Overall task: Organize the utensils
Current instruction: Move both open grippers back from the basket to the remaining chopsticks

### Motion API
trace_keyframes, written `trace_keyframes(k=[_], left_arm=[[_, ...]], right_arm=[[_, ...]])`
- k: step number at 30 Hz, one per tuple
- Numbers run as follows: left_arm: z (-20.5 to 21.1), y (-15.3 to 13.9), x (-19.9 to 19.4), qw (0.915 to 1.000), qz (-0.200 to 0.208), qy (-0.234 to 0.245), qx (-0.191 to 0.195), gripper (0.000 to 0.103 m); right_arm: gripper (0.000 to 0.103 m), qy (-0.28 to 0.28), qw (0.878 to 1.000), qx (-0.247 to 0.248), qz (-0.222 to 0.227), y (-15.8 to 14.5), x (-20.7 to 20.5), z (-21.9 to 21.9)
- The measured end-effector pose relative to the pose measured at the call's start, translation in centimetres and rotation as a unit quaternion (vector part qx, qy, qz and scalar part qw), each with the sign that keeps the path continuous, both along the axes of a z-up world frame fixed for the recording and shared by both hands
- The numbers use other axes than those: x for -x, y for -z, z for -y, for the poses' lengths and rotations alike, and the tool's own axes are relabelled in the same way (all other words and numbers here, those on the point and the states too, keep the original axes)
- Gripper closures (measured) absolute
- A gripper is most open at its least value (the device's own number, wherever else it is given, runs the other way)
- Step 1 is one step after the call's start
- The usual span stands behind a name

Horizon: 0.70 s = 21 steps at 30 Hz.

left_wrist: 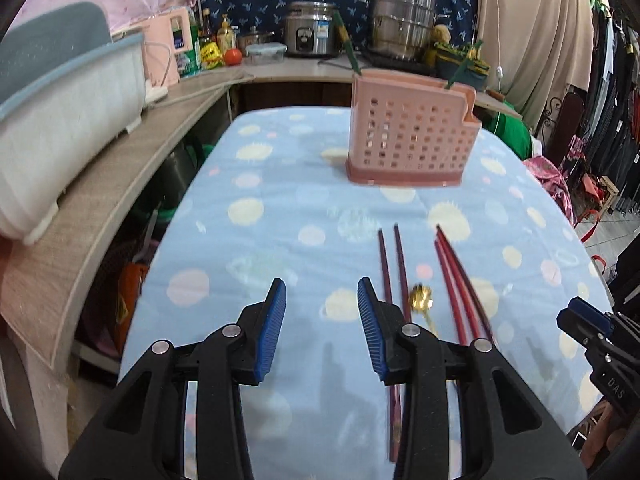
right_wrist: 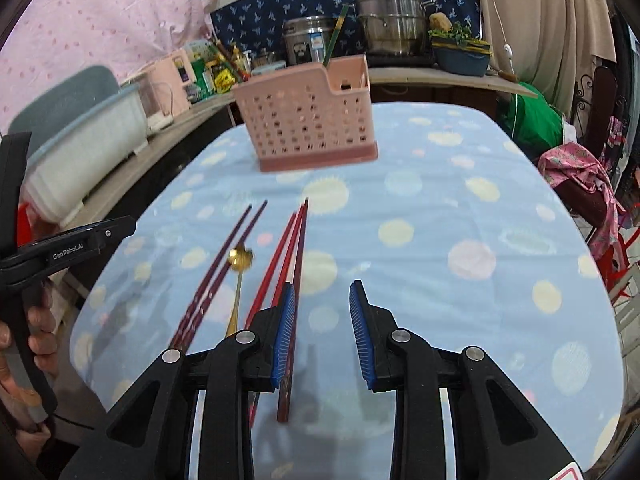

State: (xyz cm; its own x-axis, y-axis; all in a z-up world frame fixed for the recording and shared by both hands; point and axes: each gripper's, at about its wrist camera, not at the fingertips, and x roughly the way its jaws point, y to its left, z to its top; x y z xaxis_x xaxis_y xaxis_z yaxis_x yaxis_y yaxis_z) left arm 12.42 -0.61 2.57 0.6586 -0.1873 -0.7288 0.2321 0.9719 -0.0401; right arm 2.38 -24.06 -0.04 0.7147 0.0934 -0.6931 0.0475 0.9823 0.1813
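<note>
While both tongs are hanging empty over the worktop, the scene is reading like this:

Left tongs (left_wrist: 322, 330): sitting low centre of the left view, jaws part open with only cloth showing between the blue pads (left_wrist: 273, 328); nothing is being held.

Right tongs (right_wrist: 322, 332): sitting low centre of the right view, jaws standing narrower, also gripping nothing; the left pad (right_wrist: 285, 332) is overlapping the red sticks in the picture, though contact cannot be told.

Dark chopsticks (left_wrist: 390, 264): lying as a pair just right of the left tongs, tips pointing up the frame toward the holder.

Spoon (left_wrist: 421, 298): a gold one, lying between the two pairs of sticks, bowl toward the holder.

Red chopsticks (right_wrist: 286, 248): lying side by side, right of the spoon, nearest the right tongs.

Holder (right_wrist: 308, 116): a pink perforated caddy standing upright in the upper centre, well apart from the loose utensils; green sticks (right_wrist: 335, 34) are already poking out of it.

Worktop (right_wrist: 440, 208): wearing a blue dotted cloth.

Why so: utensils are lying parallel and reachable, so each side is probably lining up on its nearest pair.

Stage: likely early; nothing lifted yet.
</note>
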Motion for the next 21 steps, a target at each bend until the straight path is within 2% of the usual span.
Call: trace_keyframes(k=[4,9,21], left_arm=[[0.1,1.9,1.5,0.9999,-0.014,0.002,-0.01,0.067],[0.1,3.3,2.8,0.9996,-0.029,0.001,-0.003,0.067],[0.7,5.3,5.0,0.9988,-0.045,0.016,0.001,0.067]], right_arm=[[0.075,-0.004,1.0,0.004,-0.015,1.6,1.0,-1.0],[0.075,-0.007,0.999,-0.003,-0.031,3.1,1.7,-2.0],[0.077,-0.007,0.999,0.004,-0.044,4.9,2.4,-3.3]])
